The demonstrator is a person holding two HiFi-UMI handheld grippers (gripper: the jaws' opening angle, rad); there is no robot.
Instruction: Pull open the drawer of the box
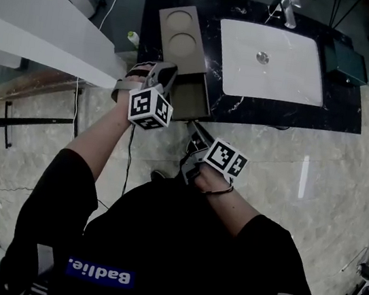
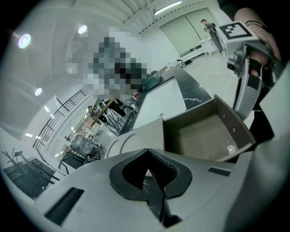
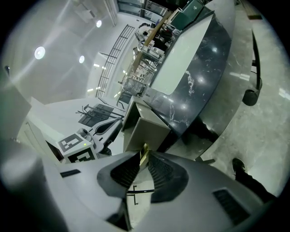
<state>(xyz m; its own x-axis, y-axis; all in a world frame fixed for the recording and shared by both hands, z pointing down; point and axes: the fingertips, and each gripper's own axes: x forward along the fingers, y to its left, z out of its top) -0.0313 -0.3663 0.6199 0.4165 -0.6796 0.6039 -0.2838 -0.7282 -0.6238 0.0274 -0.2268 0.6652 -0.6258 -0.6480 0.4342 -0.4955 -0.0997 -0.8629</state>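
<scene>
Head view: box point(image 1: 177, 36) sits at the left end of the black counter point(image 1: 344, 112), upper middle of frame, just beside the white sink point(image 1: 273, 60). Its drawer point(image 1: 190, 99) is out and overhangs the counter's near edge. Right gripper point(image 1: 197, 134) reaches up-left to the drawer front. Whatever it grips is hidden under it here, and its marker cube point(image 1: 226, 158) covers most of the body. Left gripper point(image 1: 162, 77) hangs over the drawer's left edge; can't tell contact from this angle. Open floor point(image 1: 290, 173) lies below and to the right of the drawer. Left gripper view: pads closed on each other, nothing between them. Beyond them are the box top and the open drawer cavity at centre right. The right gripper is at upper right, partly cut by the frame edge. Right gripper view: claw narrow, clamped on a brass-coloured pull point(image 3: 143, 152) at the drawer front; only the pull's tip shows above the pads. Left gripper is at lower left, just beside the drawer. The counter edge runs toward upper right, with floor open along the right side.
</scene>
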